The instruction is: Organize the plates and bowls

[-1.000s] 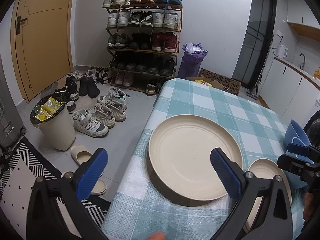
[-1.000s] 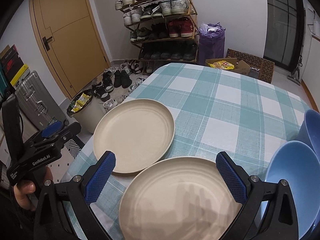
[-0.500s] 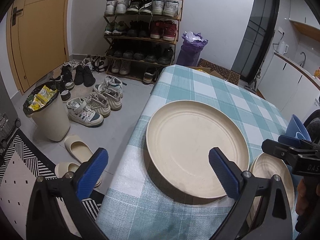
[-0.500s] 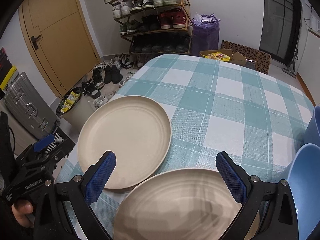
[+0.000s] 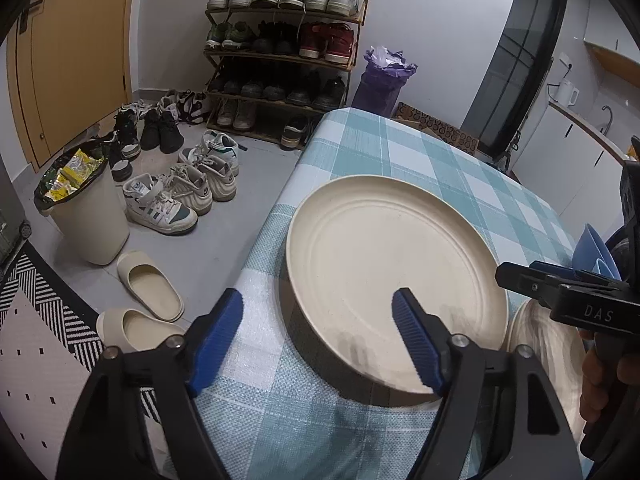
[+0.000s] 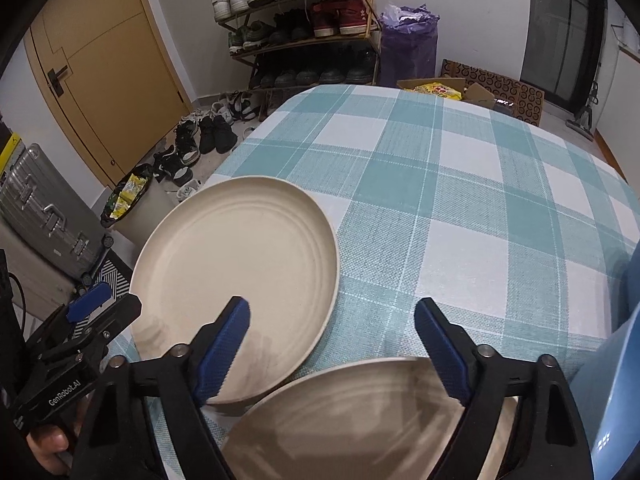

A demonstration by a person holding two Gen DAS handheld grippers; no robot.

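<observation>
Left gripper [image 5: 316, 338]: jaws spread wide and holding nothing; its right blue pad hangs over the near rim of the large cream plate, its left pad over the tablecloth near the table's edge.
Right gripper [image 6: 334, 350]: jaws wide apart, nothing between them; it hovers above the near plate, its left pad over the far plate's near rim.
Large cream plate [image 5: 396, 256]: flat on the checked tablecloth [image 6: 440, 184] by the table's left edge, right way up, with ridged rings inside.
Second cream plate [image 6: 360, 412]: nearer the person and to the right of the first, blurred in the right wrist view; the two rims lie just beside each other, and whether they touch cannot be told.
Blue bowls [image 5: 592, 250]: at the table's right side, well apart from the large plate; one wall fills the right wrist view's lower right corner [image 6: 616, 400].
Floor beside table: a bin [image 5: 86, 216] with yellow wrappers, cream slippers [image 5: 148, 286], loose sneakers, a loaded shoe rack [image 5: 284, 40].
</observation>
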